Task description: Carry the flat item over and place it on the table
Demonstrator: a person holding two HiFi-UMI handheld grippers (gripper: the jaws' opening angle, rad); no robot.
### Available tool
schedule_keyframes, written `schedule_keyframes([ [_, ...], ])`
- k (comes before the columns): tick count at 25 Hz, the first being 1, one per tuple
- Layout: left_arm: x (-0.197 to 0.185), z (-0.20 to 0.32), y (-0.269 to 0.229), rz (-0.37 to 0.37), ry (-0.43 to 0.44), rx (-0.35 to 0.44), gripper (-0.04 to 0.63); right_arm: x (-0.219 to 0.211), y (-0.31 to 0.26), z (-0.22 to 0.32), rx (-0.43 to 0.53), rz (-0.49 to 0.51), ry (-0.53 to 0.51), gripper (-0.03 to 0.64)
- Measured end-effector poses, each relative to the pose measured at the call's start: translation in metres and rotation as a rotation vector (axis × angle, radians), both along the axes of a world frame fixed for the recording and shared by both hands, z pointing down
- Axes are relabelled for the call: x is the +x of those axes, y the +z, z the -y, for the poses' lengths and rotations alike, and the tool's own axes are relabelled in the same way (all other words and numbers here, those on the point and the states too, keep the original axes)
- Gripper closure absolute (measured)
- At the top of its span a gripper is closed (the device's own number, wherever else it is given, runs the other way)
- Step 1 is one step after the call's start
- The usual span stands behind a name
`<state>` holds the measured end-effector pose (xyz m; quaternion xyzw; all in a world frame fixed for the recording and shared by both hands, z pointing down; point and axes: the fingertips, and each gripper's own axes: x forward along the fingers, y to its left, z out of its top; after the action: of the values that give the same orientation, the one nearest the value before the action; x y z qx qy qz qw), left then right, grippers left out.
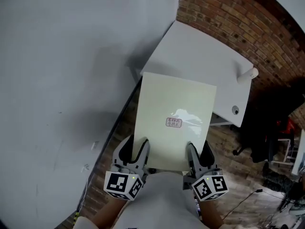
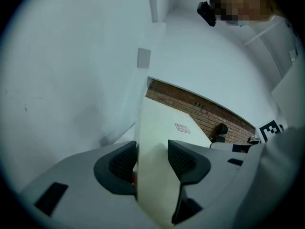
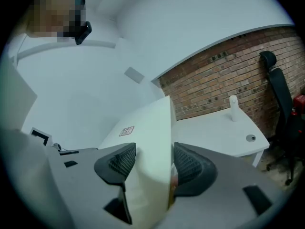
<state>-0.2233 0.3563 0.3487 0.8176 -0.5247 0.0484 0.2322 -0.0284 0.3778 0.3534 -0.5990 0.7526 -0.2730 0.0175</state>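
Big white wall (image 1: 57, 80) fills everything from seven round to eleven o'clock in the head view, with a brick wall (image 1: 228, 18) up at one o'clock. In front of the bricks is the white table (image 1: 190, 56), at twelve to two o'clock. Dead centre is the flat cream board (image 1: 174, 104), carried in the air, its far edge overlapping the table's near edge as seen from above. A black office chair (image 1: 264, 132) sits at three o'clock. The left gripper (image 1: 134, 148) is clamped on the board's near edge at seven o'clock, pads against both faces. The right gripper (image 1: 199, 151) is clamped likewise at five o'clock. A small red-printed sticker (image 1: 174, 122) marks the board's middle, and a little white peg (image 1: 249, 74) stands on the table at two o'clock.
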Motion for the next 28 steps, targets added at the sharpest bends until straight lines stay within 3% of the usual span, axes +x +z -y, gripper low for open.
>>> schedule_keyframes([
  [16, 0.063, -0.033, -0.025, 0.007, -0.100, 0.078, 0.380, 0.066, -0.021, -0.012, 0.103, 0.072, -0.117, 0.348],
  [20, 0.072, -0.015, -0.027, 0.022, -0.097, 0.062, 0.380, 0.075, -0.021, 0.005, 0.081, 0.074, -0.105, 0.348],
  [28, 0.049, 0.063, -0.009, -0.001, -0.070, 0.034, 0.380, 0.055, -0.008, 0.077, 0.067, 0.100, -0.087, 0.348],
])
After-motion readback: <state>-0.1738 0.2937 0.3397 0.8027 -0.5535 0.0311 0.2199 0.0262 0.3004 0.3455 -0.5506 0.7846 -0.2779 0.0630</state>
